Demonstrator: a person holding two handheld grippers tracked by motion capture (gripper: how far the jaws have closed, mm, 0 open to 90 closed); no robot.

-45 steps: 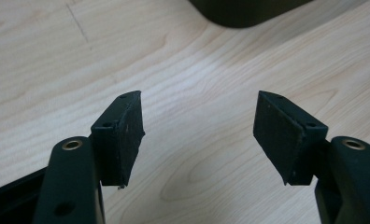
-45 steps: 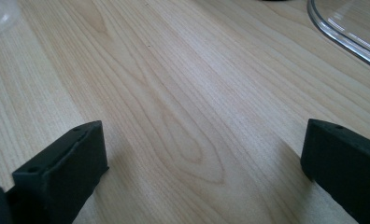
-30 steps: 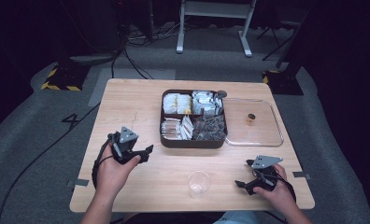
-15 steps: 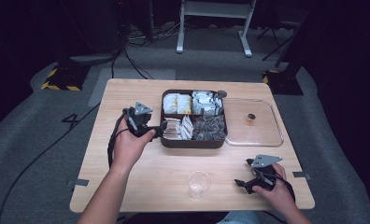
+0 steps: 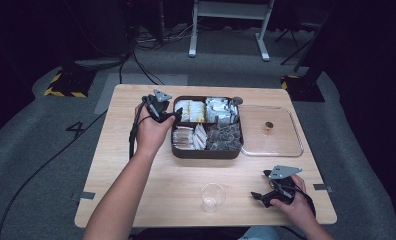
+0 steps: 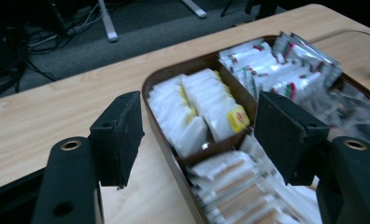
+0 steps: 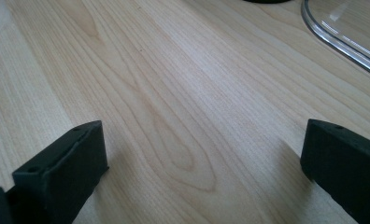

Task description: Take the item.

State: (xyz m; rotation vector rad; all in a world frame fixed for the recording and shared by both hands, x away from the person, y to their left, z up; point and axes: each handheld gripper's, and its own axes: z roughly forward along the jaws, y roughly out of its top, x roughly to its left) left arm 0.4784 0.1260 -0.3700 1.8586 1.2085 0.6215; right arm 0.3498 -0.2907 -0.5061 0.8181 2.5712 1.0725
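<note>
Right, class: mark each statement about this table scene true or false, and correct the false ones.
1. The left gripper is at the left edge of the box. True.
2. The left gripper is clamped on a tea bag. False: its jaws stand open with nothing between them, above the tea bags.
3. The cup stands inside the box. False: it stands on the table, near the front edge.
4. The clear lid lies right of the box. True.
5. The right gripper is open over bare table. True.
6. The box has one undivided space. False: dividers split it into four compartments of packets.
</note>
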